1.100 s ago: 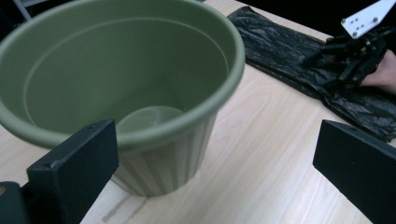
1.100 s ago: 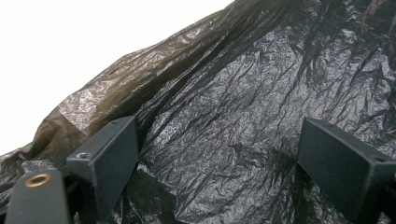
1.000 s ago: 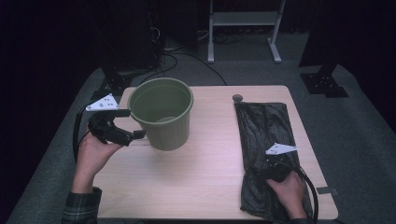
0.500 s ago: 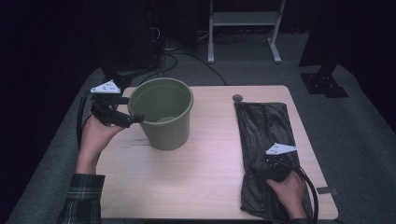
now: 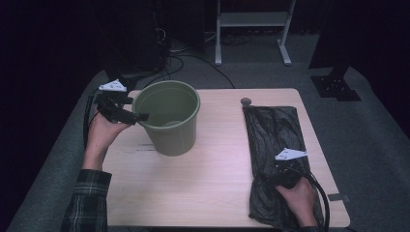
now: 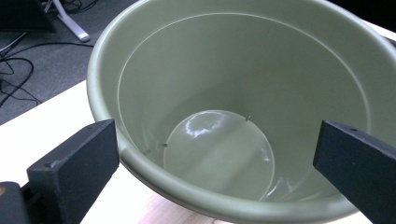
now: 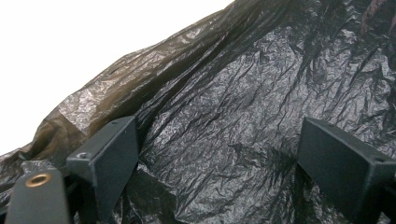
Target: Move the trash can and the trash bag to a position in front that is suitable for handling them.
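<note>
A green plastic bucket (image 5: 167, 121) stands upright and empty on the left half of the wooden table (image 5: 208, 179). My left gripper (image 5: 140, 115) is at the bucket's left rim, open. In the left gripper view its jaws straddle the near rim of the bucket (image 6: 219, 60), one outside the wall and one over the inside, and neither presses on it. A crumpled black plastic bag (image 5: 275, 130) lies flat along the table's right side. My right gripper (image 5: 278, 173) rests low on the bag (image 7: 243, 93), and the gripper (image 7: 219, 128) is open over the film.
A small dark round thing (image 5: 246, 101) lies on the table beyond the bag's far end. Cables (image 5: 174, 53) and a metal stand (image 5: 251, 29) sit on the floor behind the table. A grey tab (image 5: 338, 197) sticks out at the front right corner.
My left hand has moved toward the back of the table along the bucket's left side, bringing its gripper up to the rim. The bucket, the bag and the right hand have stayed put.
</note>
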Demonstrator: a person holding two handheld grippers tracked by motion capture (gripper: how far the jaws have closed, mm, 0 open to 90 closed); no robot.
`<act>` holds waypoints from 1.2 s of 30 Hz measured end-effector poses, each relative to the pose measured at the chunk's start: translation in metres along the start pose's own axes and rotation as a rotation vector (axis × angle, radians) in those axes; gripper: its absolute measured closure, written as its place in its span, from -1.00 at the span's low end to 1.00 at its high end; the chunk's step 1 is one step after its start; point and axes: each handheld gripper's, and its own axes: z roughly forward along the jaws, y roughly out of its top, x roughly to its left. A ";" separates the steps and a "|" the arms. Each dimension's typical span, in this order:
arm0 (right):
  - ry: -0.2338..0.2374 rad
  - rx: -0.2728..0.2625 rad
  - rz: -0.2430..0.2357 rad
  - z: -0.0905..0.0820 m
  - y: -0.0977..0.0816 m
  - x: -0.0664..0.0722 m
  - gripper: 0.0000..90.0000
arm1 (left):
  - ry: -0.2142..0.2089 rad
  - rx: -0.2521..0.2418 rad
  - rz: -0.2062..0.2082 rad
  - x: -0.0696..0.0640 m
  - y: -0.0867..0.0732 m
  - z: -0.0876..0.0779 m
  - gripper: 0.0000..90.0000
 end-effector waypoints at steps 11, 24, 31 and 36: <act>0.000 0.000 -0.001 0.000 0.000 0.000 -0.75 | -0.004 0.061 -0.037 0.015 -0.006 0.015 -1.00; 0.000 0.000 -0.001 0.000 0.000 0.000 -0.75 | -0.016 0.092 -0.017 0.003 -0.003 0.020 -1.00; -0.001 0.000 0.000 0.000 0.000 0.000 -0.75 | -0.050 0.088 0.008 -0.011 -0.001 0.023 -1.00; 0.000 0.000 0.000 0.000 0.000 0.000 -0.75 | -0.071 0.061 0.024 -0.024 -0.003 0.026 -1.00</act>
